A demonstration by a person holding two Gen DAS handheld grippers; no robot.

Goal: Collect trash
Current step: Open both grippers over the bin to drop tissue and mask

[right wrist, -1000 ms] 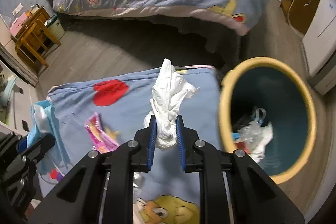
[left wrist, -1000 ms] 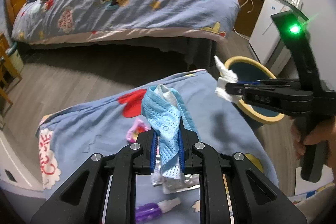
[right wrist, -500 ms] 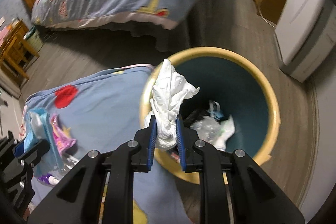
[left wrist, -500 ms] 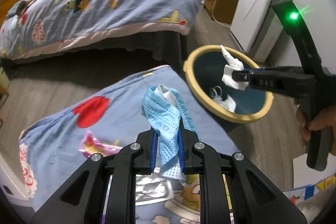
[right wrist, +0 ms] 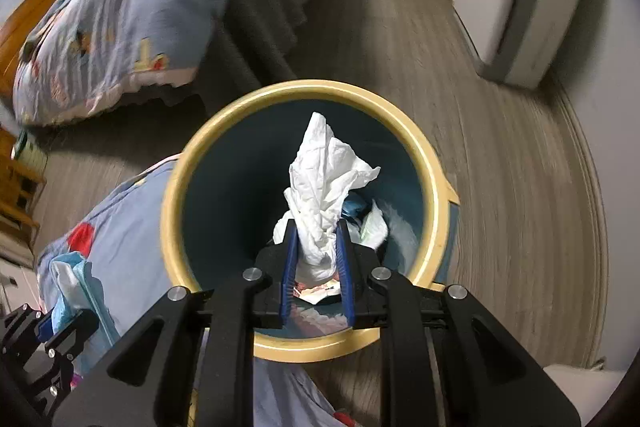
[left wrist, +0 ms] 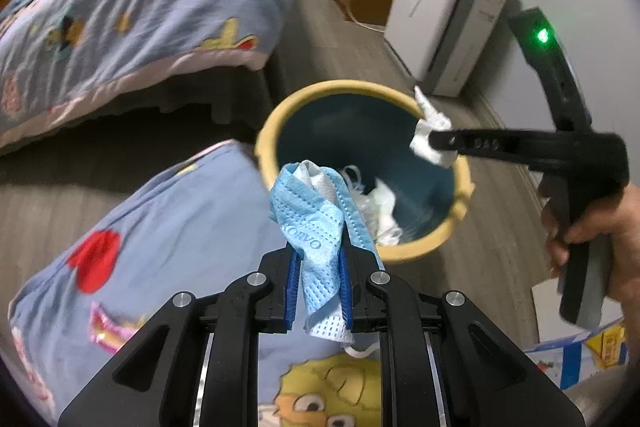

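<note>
while each claw stays clamped, tissue (right wrist: 328,187) hangs inside the bin rim (right wrist: 176,187), mask (left wrist: 316,227) at its edge.

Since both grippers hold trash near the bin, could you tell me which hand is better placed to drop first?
Probably the right: its gripper holds the white tissue over the bin opening, while the left gripper's blue mask sits by the rim.

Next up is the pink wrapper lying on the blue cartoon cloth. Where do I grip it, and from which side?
Probably from straight above. The pink wrapper lies flat on the blue cloth, so there is no edge to slide under. Set the fingers across a raised crinkle near its middle and pinch. The picture is blurred there, so the exact fold is hard to tell.
</note>
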